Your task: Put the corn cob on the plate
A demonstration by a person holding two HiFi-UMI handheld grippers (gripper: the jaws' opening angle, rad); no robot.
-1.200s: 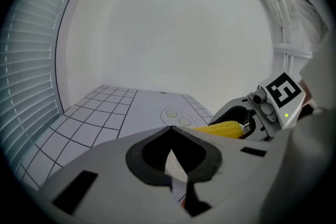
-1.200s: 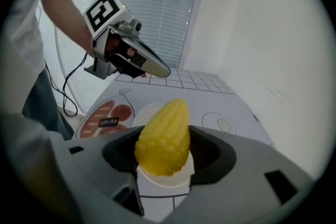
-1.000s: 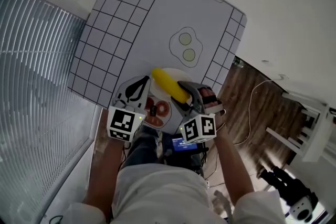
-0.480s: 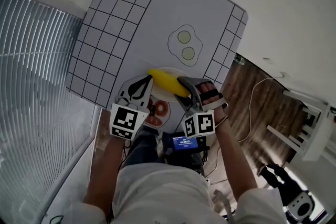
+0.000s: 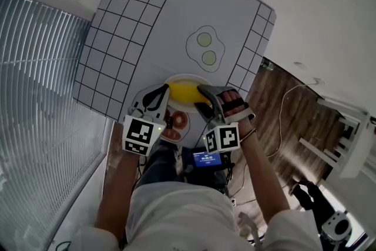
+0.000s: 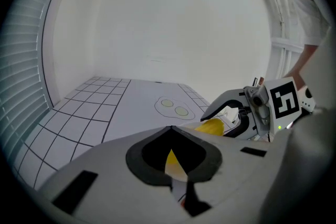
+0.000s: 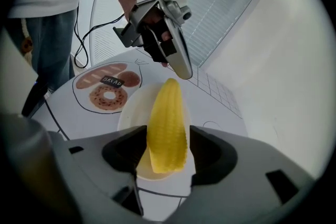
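Corn cob point(image 7: 167, 123) sits pinched between the two fingers of the right gripper point(image 7: 167, 147). Its blunt end is back between the pads and its tapered tip reaches out ahead of them. The fingers stand wide because the cob is thick, and both pads appear to bear on its sides. Directly beneath the fingers and the cob lies the pale round plate point(image 7: 132, 108), so the cob is already over its target. Its tip points toward the plate's far rim. Whether the underside touches the plate or hangs just above it cannot be told from these views.

The left gripper point(image 6: 170, 132) takes no part in this. Its fingers are pressed together at the tips with nothing between them, and it hovers just beside the plate, opposite the right gripper's fingertips. Past both sets of fingers, the white gridded mat point(image 5: 153, 26) carries a fried-egg drawing point(image 5: 205, 49). A bread-and-doughnut drawing point(image 7: 107, 89) lies to the side of the right fingers, next to the plate.

By the look of it, the pick-up and the carry are done and the task is near its end. What appears left is to settle the cob flat on the plate, spread the right fingers to free it, and draw them back without rolling it off the rim.
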